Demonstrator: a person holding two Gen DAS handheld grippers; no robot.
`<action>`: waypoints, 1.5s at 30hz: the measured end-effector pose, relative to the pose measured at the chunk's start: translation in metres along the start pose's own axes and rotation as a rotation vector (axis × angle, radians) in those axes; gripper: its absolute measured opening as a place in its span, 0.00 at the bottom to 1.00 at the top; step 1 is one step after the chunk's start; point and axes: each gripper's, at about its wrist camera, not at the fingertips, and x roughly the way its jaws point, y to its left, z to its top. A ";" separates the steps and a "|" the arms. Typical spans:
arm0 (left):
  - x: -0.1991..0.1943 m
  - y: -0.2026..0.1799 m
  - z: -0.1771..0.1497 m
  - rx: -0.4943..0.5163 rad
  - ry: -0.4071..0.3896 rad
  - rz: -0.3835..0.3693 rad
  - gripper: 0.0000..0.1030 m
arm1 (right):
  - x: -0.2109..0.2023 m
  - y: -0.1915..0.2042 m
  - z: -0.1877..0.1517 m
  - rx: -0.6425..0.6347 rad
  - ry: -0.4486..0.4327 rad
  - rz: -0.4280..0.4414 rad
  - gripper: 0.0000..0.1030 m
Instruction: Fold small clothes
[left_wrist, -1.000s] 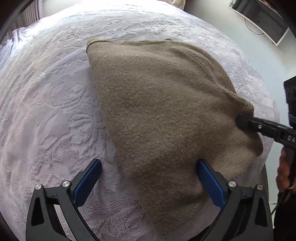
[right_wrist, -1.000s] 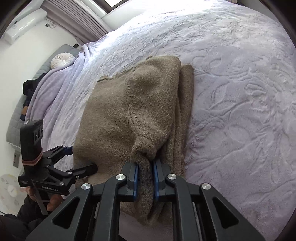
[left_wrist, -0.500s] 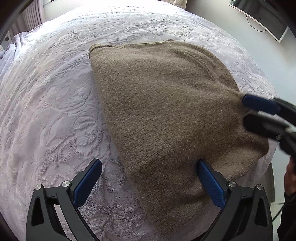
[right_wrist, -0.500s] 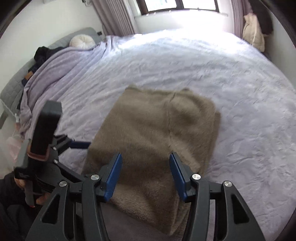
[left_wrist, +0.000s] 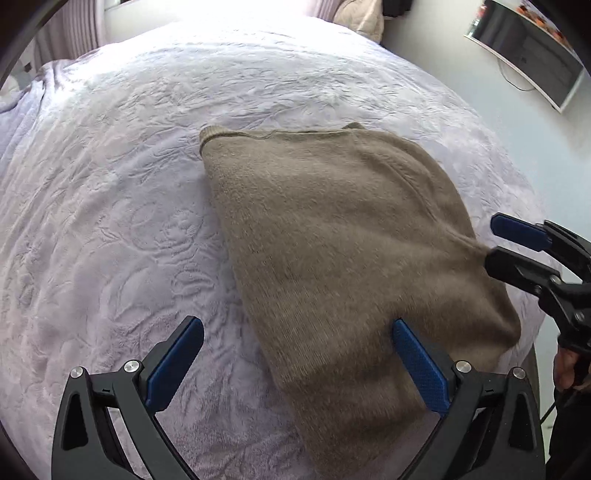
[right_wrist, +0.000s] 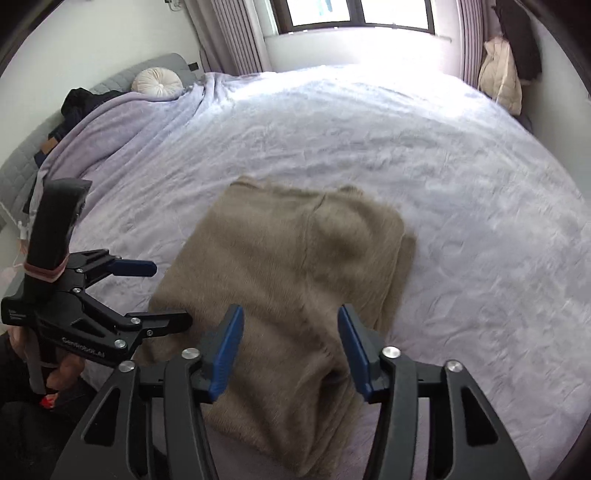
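The brown knitted sweater (right_wrist: 288, 280) lies folded on the bed (right_wrist: 461, 192), soft, light and limp, so I would pinch a doubled edge; the right tool (right_wrist: 290, 347), just opened, and the left tool (left_wrist: 295, 363) both stand apart, empty.

Lavender embossed bed (right_wrist: 461, 184) fills view, round white cushion (right_wrist: 158, 82) and dark clothes pile (right_wrist: 79, 107) at its far-left headboard side, window (right_wrist: 354, 14) beyond it, cream jacket (right_wrist: 500, 79) hanging past its far-right corner.

text: "GenRobot.AI" | on: left claw (right_wrist: 147, 291) body | white lettering
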 end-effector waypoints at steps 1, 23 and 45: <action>0.007 -0.002 0.002 0.000 0.019 0.004 0.99 | 0.005 -0.001 0.002 -0.004 0.010 -0.003 0.62; 0.032 0.011 0.067 -0.087 0.034 0.016 0.99 | 0.079 -0.039 0.058 0.043 0.142 -0.046 0.65; 0.053 0.012 0.042 -0.123 0.089 -0.196 0.99 | 0.080 -0.086 -0.002 0.376 0.134 0.235 0.76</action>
